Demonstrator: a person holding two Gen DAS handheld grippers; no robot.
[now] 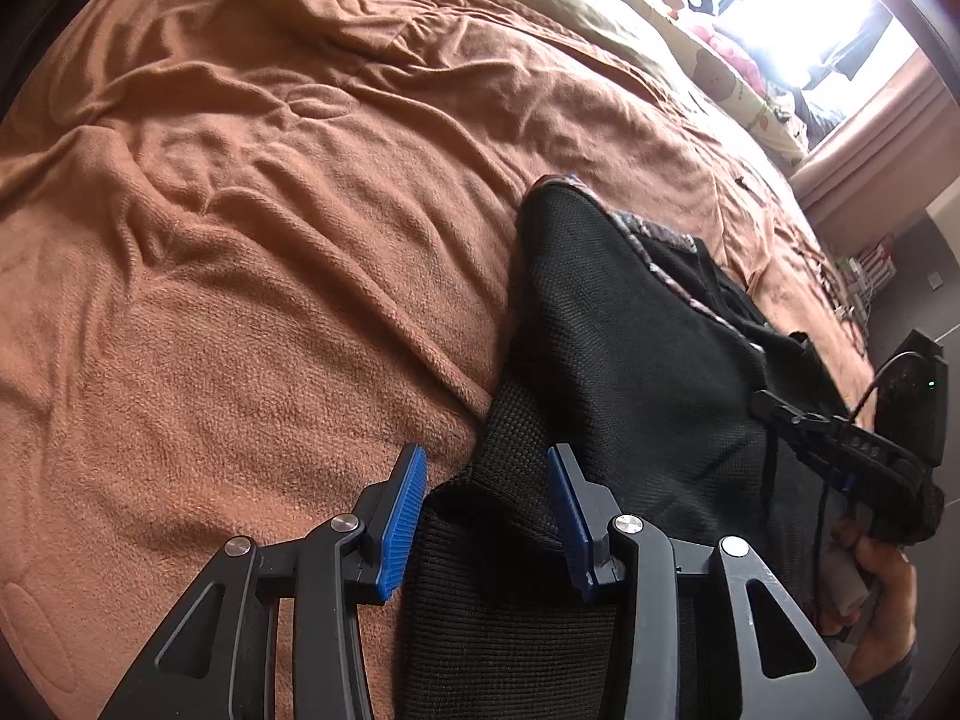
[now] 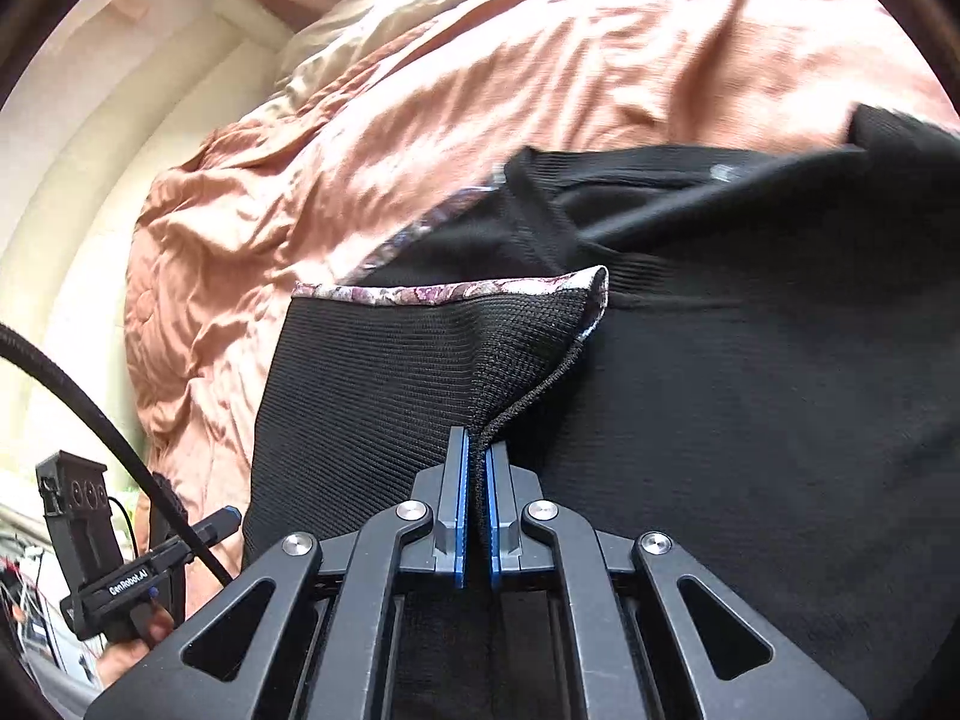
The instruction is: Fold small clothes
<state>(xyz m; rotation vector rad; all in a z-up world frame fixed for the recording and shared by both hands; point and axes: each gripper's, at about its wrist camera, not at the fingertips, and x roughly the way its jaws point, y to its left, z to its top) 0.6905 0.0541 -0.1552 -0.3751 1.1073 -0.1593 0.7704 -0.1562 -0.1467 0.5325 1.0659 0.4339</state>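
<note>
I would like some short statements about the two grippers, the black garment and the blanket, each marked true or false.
1. The right gripper is shut on the black garment. True.
2. The left gripper is shut on the garment. False: its jaws stand open, with cloth between them.
3. The garment lies on a brown blanket. True.
4. The garment has a plain white trim. False: the trim has a floral pattern.
</note>
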